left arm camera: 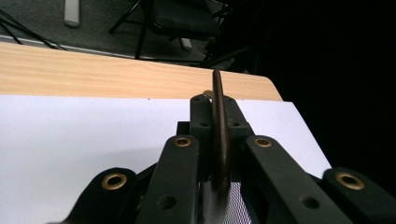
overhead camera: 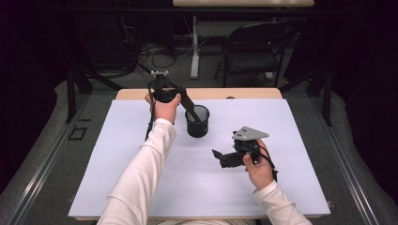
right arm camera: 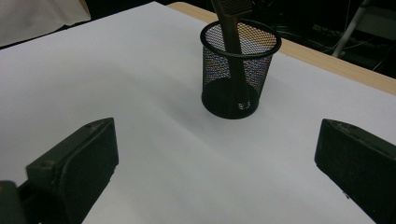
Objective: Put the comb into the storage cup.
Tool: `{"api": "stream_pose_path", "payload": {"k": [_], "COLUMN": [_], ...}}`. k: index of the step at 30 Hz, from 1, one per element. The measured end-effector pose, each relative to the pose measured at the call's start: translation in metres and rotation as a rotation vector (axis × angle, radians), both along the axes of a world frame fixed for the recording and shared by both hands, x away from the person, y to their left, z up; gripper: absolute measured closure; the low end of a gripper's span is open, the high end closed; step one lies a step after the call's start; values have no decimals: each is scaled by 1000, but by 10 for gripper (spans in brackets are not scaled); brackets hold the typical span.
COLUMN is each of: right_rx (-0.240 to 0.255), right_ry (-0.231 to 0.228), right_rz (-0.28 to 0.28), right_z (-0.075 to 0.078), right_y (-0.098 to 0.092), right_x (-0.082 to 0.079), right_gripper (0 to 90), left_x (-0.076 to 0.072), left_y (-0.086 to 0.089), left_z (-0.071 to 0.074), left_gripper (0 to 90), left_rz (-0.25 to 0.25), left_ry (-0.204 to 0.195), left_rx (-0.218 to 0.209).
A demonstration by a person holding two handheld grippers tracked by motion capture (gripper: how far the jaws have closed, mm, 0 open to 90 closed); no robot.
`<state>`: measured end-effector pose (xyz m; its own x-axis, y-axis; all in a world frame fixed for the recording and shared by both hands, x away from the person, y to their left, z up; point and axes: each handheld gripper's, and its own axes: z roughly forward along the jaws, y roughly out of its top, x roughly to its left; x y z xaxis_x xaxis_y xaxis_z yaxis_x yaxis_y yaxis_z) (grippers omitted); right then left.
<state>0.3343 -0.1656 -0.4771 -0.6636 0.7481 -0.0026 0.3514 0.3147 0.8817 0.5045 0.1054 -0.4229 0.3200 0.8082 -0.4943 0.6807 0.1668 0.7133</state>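
Observation:
A black mesh cup [overhead camera: 197, 125] stands upright on the white sheet [overhead camera: 141, 164], a little behind its middle. A long, dark brown utensil [overhead camera: 192, 112] leans into the cup, its lower end resting on the cup's bottom. My left gripper [overhead camera: 187, 103] reaches in from the cup's left and is shut on the utensil's upper part. In the left gripper view the jaws press on the thin brown utensil [left arm camera: 219, 140]. My right gripper [overhead camera: 224, 158] rests low on the sheet, in front of and to the right of the cup. It is open, with nothing between its jaws [right arm camera: 219, 154]. The right gripper view faces the cup [right arm camera: 212, 70] and the utensil [right arm camera: 232, 42].
The white sheet covers most of a wooden table [overhead camera: 211, 93]; bare wood shows along the far edge. A black chair [overhead camera: 253, 47] and cables stand on the floor behind the table. The surroundings are dark.

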Motion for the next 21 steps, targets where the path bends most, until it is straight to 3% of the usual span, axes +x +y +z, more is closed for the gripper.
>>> {"api": "stream_pose_path", "payload": {"k": [21], "right_rx": [-3], "right_ry": [1], "right_rz": [3], "right_z": [0], "right_y": [1], "right_x": [0], "right_gripper": [0], "left_x": [3], "left_y": [15], "left_z": [-9], "left_gripper": [858], "left_rz": [39], "left_ry": [27], "left_rx": [-20]}}
